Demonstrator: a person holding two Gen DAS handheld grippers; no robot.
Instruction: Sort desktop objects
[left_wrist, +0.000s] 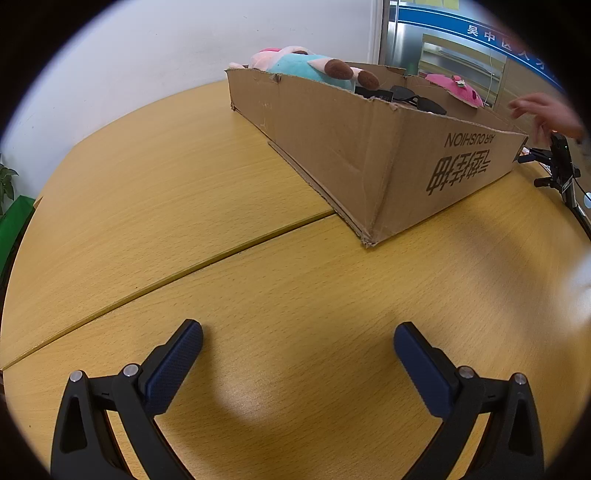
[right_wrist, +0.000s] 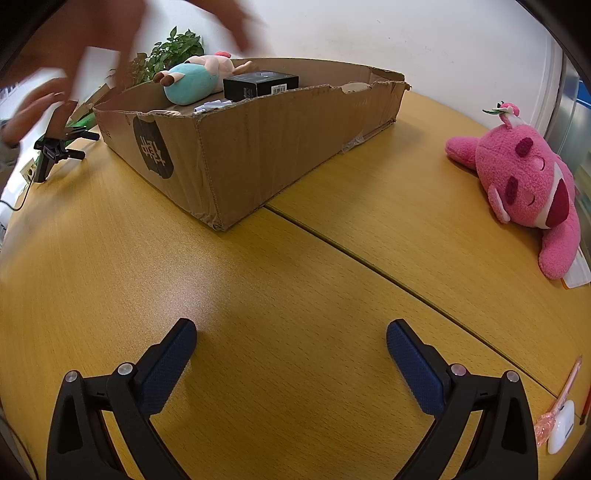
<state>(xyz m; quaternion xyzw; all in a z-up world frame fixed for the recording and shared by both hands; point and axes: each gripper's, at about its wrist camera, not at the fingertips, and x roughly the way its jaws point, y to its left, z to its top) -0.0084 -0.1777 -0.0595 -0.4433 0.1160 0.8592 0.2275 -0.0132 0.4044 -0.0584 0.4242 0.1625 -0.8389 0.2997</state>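
A shallow cardboard box (left_wrist: 369, 147) stands on the wooden table; it also shows in the right wrist view (right_wrist: 240, 147). Inside lie a teal and pink plush (left_wrist: 314, 68), which also shows in the right wrist view (right_wrist: 194, 83), black sunglasses (left_wrist: 417, 99) and a black carton (right_wrist: 260, 85). A pink plush bear (right_wrist: 524, 184) lies on the table right of the box; in the left wrist view its top (left_wrist: 456, 88) shows beyond the box. My left gripper (left_wrist: 297, 339) is open and empty above bare table. My right gripper (right_wrist: 291, 336) is open and empty too.
A small black camera on a stand (right_wrist: 55, 147) sits left of the box, also in the left wrist view (left_wrist: 559, 162). A blurred hand (right_wrist: 92, 48) hovers over it. A white case (right_wrist: 561, 428) and a pink wrapped item (right_wrist: 557, 402) lie at the right. A potted plant (right_wrist: 170, 51) stands behind.
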